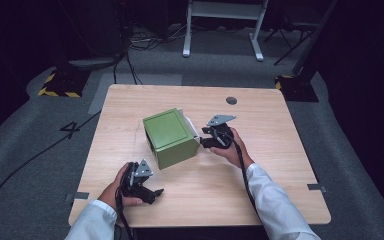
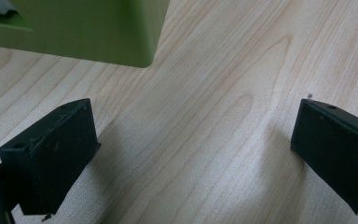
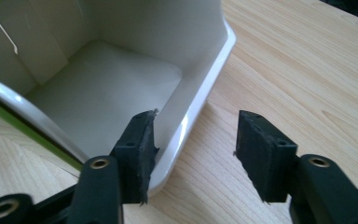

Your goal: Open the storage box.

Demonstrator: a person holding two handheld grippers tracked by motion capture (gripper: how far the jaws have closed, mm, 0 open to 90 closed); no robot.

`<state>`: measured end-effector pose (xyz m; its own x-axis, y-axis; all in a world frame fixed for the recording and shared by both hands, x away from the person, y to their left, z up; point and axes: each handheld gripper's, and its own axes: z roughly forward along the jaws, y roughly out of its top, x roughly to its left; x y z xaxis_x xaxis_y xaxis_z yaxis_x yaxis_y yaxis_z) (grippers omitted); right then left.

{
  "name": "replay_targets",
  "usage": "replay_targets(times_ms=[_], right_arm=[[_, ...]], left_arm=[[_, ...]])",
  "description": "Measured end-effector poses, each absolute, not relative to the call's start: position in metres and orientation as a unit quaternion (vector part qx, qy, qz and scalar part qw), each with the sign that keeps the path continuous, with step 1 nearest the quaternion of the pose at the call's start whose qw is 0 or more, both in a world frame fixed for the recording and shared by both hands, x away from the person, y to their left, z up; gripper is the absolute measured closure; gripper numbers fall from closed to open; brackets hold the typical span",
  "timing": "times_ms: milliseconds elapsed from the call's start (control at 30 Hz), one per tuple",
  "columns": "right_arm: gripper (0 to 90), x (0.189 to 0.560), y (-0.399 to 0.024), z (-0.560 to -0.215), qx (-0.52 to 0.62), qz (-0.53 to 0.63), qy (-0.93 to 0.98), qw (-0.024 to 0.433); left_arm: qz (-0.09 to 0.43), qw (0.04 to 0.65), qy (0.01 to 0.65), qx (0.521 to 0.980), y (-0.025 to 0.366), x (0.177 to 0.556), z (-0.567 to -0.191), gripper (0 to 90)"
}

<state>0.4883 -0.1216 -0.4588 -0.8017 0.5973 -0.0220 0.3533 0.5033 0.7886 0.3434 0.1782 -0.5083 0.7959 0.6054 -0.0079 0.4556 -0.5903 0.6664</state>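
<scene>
The green box [image 1: 171, 137] sits near the middle of the tabletop [image 1: 260, 165], lying on its side with its white-lined opening toward the right hand-held gripper [image 1: 206, 138]. It looks like thin, stiff plastic, hollow and probably light, with a smooth rim that could slip; that white rim [image 3: 200, 100] seems the best place to pinch. In the right gripper view the jaws stand apart astride the rim, one inside and one outside, gripping nothing. The left hand-held gripper [image 1: 156, 193] rests low near the box's front corner, wide open and empty.
</scene>
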Motion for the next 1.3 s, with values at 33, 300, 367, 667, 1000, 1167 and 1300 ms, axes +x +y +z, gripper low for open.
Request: replay_targets(times_ms=[33, 300, 367, 667, 1000, 1167, 1300], right_arm=[[50.3, 0.490, -0.125, -0.459, 0.286, 0.415, 0.853, 0.139], [60.6, 0.493, -0.137, -0.462, 0.291, 0.415, 0.852, 0.131], [64.6, 0.493, -0.140, -0.462, 0.293, 0.416, 0.851, 0.129], [67.8, 0.494, -0.152, -0.466, 0.301, 0.423, 0.845, 0.127], [67.7, 0.495, -0.160, -0.468, 0.310, 0.418, 0.843, 0.136], [67.8, 0.497, -0.167, -0.467, 0.317, 0.414, 0.841, 0.143], [67.8, 0.498, -0.168, -0.468, 0.320, 0.416, 0.839, 0.143]], left_arm=[[0.111, 0.339, 0.299, 0.885, 0.178, 0.343, -0.508, 0.5], [0.110, 0.339, 0.300, 0.885, 0.178, 0.343, -0.508, 0.6], [0.110, 0.339, 0.299, 0.885, 0.178, 0.343, -0.508, 0.5], [0.110, 0.339, 0.300, 0.885, 0.178, 0.343, -0.508, 0.6], [0.111, 0.339, 0.299, 0.885, 0.178, 0.343, -0.508, 0.6], [0.110, 0.339, 0.300, 0.885, 0.178, 0.343, -0.508, 0.6], [0.111, 0.339, 0.299, 0.885, 0.178, 0.343, -0.508, 0.5]])
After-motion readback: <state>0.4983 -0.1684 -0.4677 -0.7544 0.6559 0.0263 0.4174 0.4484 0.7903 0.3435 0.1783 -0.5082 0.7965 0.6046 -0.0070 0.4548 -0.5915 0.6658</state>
